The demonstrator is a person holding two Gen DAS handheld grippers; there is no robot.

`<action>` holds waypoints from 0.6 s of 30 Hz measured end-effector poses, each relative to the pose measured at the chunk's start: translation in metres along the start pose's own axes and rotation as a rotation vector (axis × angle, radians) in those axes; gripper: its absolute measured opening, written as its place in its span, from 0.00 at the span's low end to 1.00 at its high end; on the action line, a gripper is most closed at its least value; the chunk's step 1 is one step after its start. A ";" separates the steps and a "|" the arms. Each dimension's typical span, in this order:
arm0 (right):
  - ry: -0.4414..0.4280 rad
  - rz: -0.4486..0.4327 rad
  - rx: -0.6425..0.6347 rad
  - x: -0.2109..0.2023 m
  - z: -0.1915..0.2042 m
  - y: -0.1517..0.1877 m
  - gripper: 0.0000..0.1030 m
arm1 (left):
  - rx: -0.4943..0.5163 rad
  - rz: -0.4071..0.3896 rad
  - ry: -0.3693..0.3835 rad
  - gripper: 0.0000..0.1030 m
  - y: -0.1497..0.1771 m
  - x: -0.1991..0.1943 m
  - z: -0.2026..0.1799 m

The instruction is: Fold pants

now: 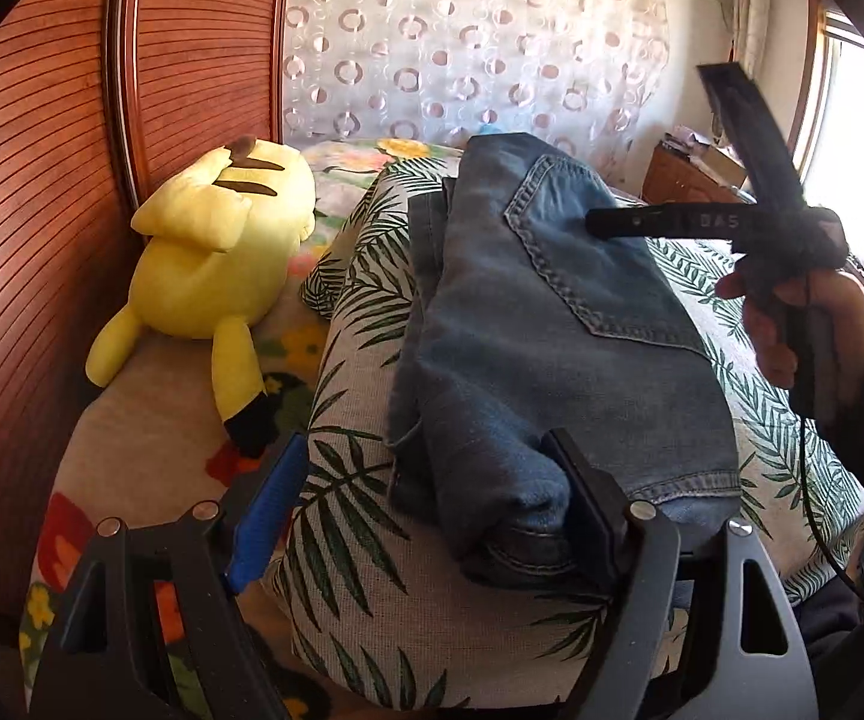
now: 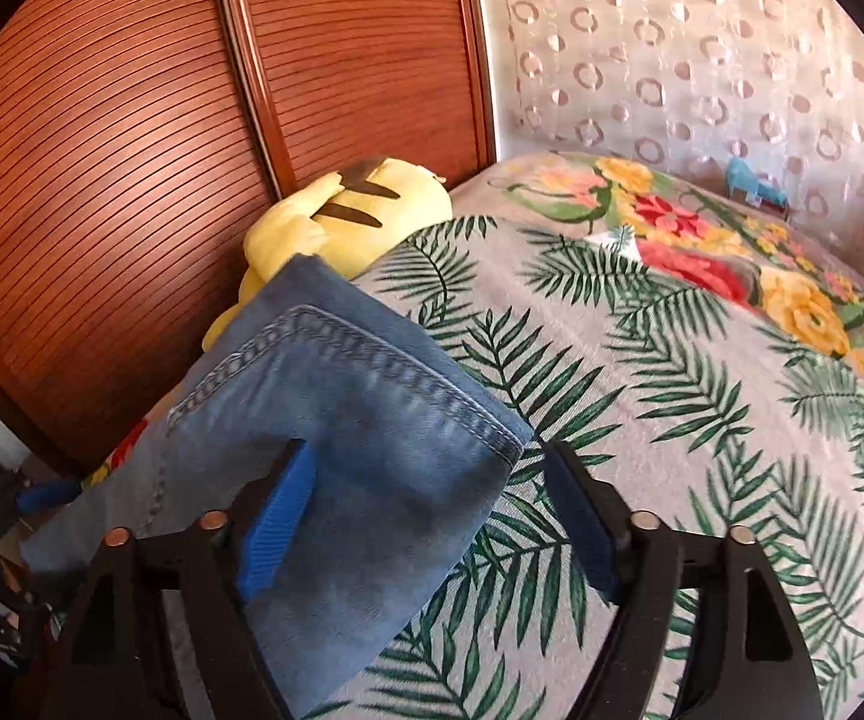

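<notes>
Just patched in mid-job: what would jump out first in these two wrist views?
The folded blue jeans lie in the middle of the palm-leaf bedspread, between the open left gripper and the open right gripper. A bright yellow plush toy lies face down beside them, against the slatted wooden wardrobe doors.

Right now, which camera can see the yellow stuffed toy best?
The left wrist view. There the yellow stuffed toy lies whole on the bed beside the wooden wardrobe, feet and striped back all showing. In the right wrist view the jeans cover its lower half, so only its top peeks out.
</notes>
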State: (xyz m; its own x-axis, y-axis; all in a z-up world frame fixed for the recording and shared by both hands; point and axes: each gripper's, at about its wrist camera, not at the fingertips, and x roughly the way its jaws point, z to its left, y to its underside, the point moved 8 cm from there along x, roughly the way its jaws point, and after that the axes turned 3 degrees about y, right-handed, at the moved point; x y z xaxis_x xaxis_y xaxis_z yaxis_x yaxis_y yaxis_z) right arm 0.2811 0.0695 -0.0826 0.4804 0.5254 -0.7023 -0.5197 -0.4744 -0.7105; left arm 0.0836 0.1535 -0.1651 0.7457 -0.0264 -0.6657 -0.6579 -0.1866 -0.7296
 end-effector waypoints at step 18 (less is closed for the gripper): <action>-0.163 0.073 0.141 0.055 -0.017 0.002 0.66 | -0.037 -0.043 0.120 0.28 -0.003 -0.007 -0.014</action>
State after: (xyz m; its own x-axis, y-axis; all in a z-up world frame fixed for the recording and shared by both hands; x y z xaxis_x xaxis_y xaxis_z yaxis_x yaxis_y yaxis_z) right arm 0.3184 0.0854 -0.1238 0.3234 0.6062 -0.7266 -0.6478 -0.4179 -0.6370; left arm 0.0824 0.1402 -0.1558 0.7819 -0.1343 -0.6087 -0.6222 -0.2265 -0.7493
